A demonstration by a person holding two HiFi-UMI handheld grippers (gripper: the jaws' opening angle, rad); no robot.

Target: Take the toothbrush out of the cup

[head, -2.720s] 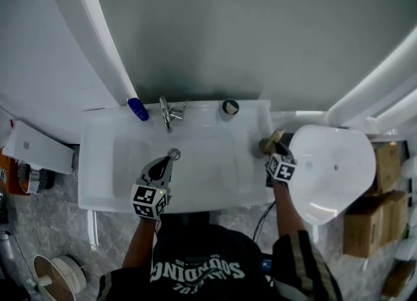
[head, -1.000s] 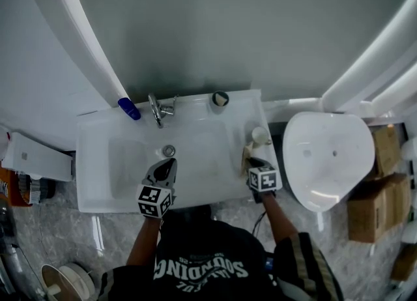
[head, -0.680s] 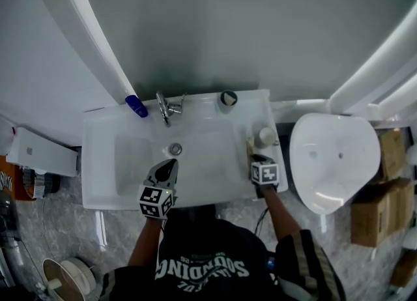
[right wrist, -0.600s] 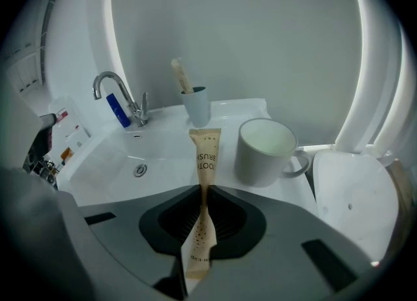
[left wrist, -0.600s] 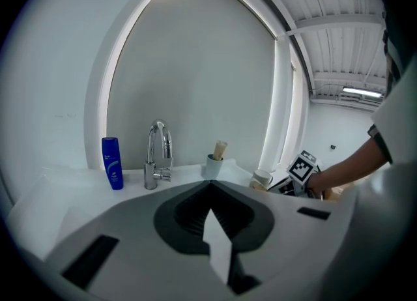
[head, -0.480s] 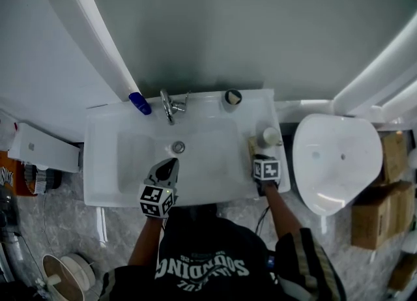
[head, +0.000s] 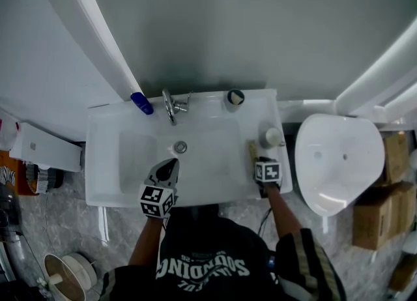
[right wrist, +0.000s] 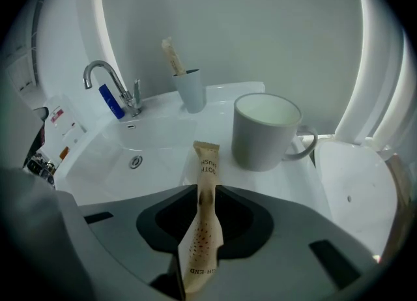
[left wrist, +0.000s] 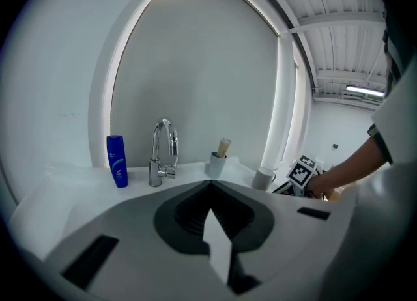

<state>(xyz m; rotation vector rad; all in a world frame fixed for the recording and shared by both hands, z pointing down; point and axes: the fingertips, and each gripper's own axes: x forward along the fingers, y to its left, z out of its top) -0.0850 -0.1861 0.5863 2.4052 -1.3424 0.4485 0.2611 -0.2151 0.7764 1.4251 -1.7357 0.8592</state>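
R tool [right wrist: 207,192] points steeply down at the basin's [head: 98,182] right rim, w/ the wrapped toothbrush [right wrist: 204,228] standing btwn its jaws. Jaws have just been easing apart, but both sides look to be on the wrapper, so it's pinched as far as I can see. The wrapper's far end reaches toward the rim, just beside the white cup [right wrist: 266,131], so the toothbrush is out of the cup. L tool [head: 171,162] hovers over the bowl's front, near the drain [head: 180,146], jaws pressed together, gripping nothing. Along the back rim: blue bottle [head: 141,103] towards the left corner, tap [head: 171,105], then a grey tumbler [right wrist: 191,90] w/ another wrapped stick in it.
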